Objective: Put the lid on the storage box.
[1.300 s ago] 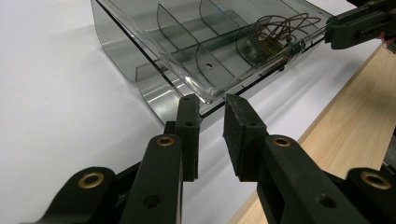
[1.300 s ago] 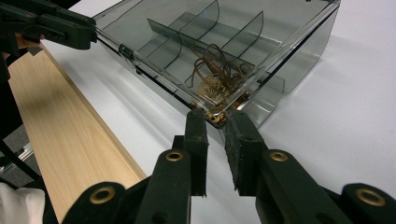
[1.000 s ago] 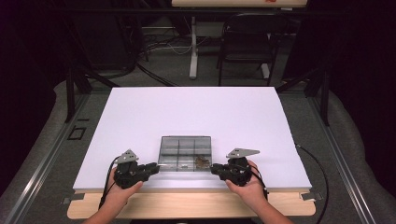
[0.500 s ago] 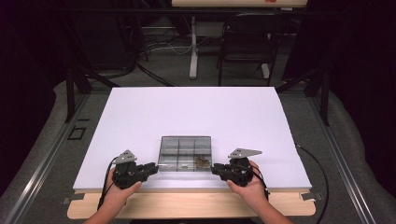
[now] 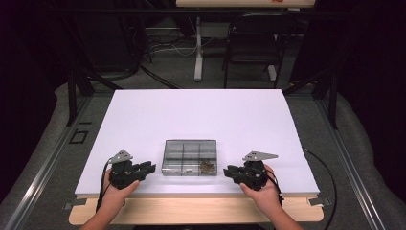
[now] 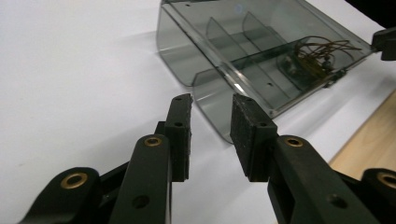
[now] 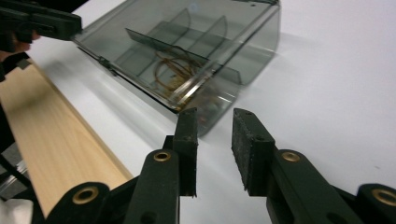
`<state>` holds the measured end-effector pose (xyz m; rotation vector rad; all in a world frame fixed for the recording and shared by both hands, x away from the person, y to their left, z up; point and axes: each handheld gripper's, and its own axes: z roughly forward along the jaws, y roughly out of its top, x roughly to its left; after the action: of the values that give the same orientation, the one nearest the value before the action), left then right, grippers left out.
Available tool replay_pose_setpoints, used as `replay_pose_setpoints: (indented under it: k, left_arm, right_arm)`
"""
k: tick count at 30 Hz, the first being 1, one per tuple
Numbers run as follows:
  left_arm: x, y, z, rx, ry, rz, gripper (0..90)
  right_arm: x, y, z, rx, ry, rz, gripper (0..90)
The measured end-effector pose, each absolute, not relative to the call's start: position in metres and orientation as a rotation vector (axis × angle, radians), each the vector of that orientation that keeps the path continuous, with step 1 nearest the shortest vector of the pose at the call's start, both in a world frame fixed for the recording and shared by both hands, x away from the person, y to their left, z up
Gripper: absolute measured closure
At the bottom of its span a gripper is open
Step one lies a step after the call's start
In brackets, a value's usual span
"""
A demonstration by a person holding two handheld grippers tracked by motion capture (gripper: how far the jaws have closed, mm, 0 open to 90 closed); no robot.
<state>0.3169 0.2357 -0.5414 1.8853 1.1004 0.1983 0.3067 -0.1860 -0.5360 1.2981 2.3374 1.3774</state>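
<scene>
The box (image 5: 189,157) lies flat near the worktop's (image 5: 201,115) 6 o'clock edge, midway between the two claws. It is smoky clear plastic, thin-walled, lid down, with dividers inside; a tangle of thin brown wire (image 6: 316,55) sits in the cell at its 5 o'clock corner. I judge it light, stiff and slick: hard squeezing could crack or bow a wall, and a shallow pinch could slide off. The rounded corners offer little bite, so the short side walls, or the lid's lip along the near edge, look like the best hold.

The left claw (image 5: 147,169) at 9 o'clock of the box and the right claw (image 5: 229,171) at 3 o'clock have both just been spreading; their jaws stand apart with nothing between them, each just short of a near corner.
</scene>
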Motion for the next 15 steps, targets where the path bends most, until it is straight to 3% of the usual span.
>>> replay_pose_setpoints:
  k: [15]
  left_arm:
    - [0.326,0.247,-0.552,1.856,1.188,0.198,60.2]
  right_arm:
    - [0.319,-0.198,-0.549,1.395,2.229,1.287,61.6]
